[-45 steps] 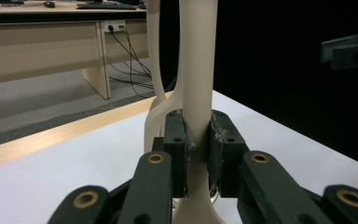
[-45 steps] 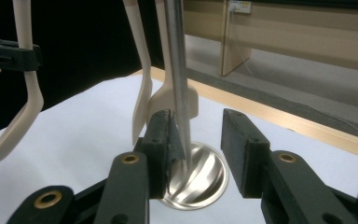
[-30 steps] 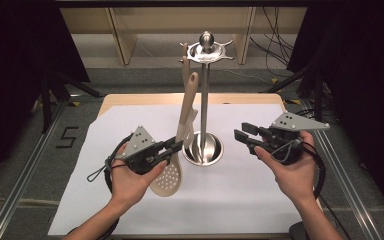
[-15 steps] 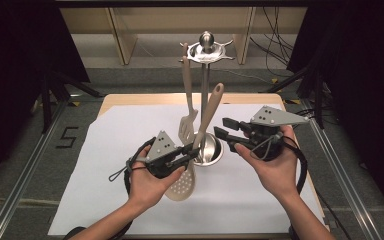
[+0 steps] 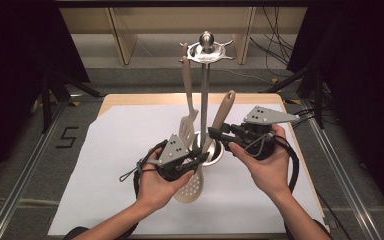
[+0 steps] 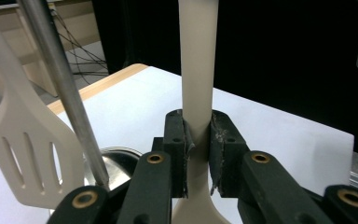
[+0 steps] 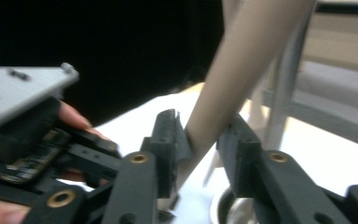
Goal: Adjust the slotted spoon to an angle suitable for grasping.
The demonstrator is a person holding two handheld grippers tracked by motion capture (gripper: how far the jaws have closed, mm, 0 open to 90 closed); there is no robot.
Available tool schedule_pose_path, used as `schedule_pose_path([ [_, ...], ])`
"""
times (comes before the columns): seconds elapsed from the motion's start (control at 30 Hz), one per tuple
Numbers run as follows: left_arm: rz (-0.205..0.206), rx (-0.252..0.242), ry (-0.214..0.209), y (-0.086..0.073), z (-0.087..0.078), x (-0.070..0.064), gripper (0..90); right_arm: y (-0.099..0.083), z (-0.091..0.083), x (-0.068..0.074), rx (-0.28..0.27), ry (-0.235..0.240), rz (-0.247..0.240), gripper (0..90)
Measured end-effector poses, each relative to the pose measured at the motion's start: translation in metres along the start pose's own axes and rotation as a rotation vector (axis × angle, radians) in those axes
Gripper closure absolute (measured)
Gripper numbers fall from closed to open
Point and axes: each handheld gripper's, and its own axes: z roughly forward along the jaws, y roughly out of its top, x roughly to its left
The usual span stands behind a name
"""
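At frame centre, the left tool [image 5: 199, 159] clamps the skimmer spoon [image 5: 192, 186] near its bowl. The right tool [image 5: 215, 134], jaws still parted around the handle, should close squarely before lifting it toward the utensil stand [image 5: 207, 50].

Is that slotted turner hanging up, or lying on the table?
Hanging: the slotted turner dangles from the utensil stand, its head clear of the white sheet.

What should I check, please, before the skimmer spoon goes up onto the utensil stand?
1. Left gripper shut on the skimmer spoon handle: ok.
2. Right gripper closed on the same handle: not ok, jaws open around it, one pad touching.
3. Slotted spatula hanging clear of the spoon's path: cannot tell, it hangs close.
4. Free hook on the stand top: cannot tell.
5. Stand upright on the table: ok.
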Motion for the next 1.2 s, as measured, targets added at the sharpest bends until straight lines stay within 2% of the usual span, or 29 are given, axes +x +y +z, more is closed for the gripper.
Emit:
schedule_pose_path([
  [0.1,0.022,0.002,-0.035,0.000,0.002,0.003,77.2,-0.001,0.000,0.001,-0.002,0.040,0.005,75.0],
  [0.17,0.024,-0.015,-0.075,-0.001,0.002,0.007,71.0,-0.001,0.000,0.001,-0.014,0.087,0.002,76.9],
  [0.23,0.001,-0.029,-0.120,-0.001,0.001,0.012,61.9,-0.002,0.000,0.003,0.012,0.065,-0.048,76.9],
  [0.27,0.006,-0.021,-0.138,-0.001,0.000,0.015,58.7,-0.002,-0.002,0.004,0.028,0.046,-0.058,77.0],
  [0.3,-0.005,-0.018,-0.148,-0.002,0.000,0.016,56.3,-0.002,-0.003,0.003,0.033,0.047,-0.054,77.1],
  [0.4,-0.006,-0.013,-0.208,0.000,0.002,0.021,54.0,-0.002,-0.004,-0.001,0.022,0.089,-0.038,77.1],
  [0.5,-0.009,-0.016,-0.263,0.007,0.002,0.022,55.7,-0.001,-0.006,-0.001,0.015,0.097,-0.069,77.1],
  [0.57,0.015,-0.023,-0.292,0.013,0.003,0.023,57.7,-0.001,-0.007,-0.002,-0.001,0.088,-0.104,77.1],
  [0.6,0.028,-0.025,-0.295,0.016,0.003,0.023,59.1,-0.002,-0.008,0.000,0.013,0.095,-0.078,77.1],
  [0.67,0.054,-0.024,-0.288,0.020,0.003,0.024,62.6,-0.002,-0.009,0.000,0.024,0.103,-0.080,77.1],
  [0.7,0.055,-0.029,-0.291,0.022,0.003,0.024,64.5,-0.002,-0.008,-0.001,0.015,0.107,-0.101,77.1],
  [0.83,0.034,-0.037,-0.322,0.027,0.004,0.026,69.6,-0.002,-0.008,0.000,0.019,0.124,-0.106,77.1],
  [0.9,0.020,-0.042,-0.326,0.028,0.003,0.027,75.5,-0.002,-0.008,0.001,0.024,0.145,-0.097,77.1],
  [0.93,0.020,-0.047,-0.329,0.028,0.004,0.026,76.0,-0.002,-0.008,0.000,0.015,0.140,-0.116,77.1],
  [0.97,0.020,-0.042,-0.321,0.028,0.003,0.026,76.3,-0.002,-0.008,0.002,0.017,0.143,-0.099,77.1],
  [1.07,0.023,-0.022,-0.272,0.030,0.003,0.022,76.9,-0.002,-0.008,0.000,0.012,0.142,-0.098,75.1],
  [1.13,0.030,-0.016,-0.240,0.029,0.003,0.022,77.0,-0.001,-0.010,-0.001,-0.012,0.120,-0.085,64.7],
  [1.17,0.035,-0.009,-0.217,0.030,0.004,0.022,77.0,0.000,-0.012,-0.002,-0.023,0.098,-0.101,62.1],
  [1.2,0.029,-0.009,-0.196,0.030,0.004,0.022,77.1,0.000,-0.014,-0.001,-0.025,0.087,-0.089,61.2],
])
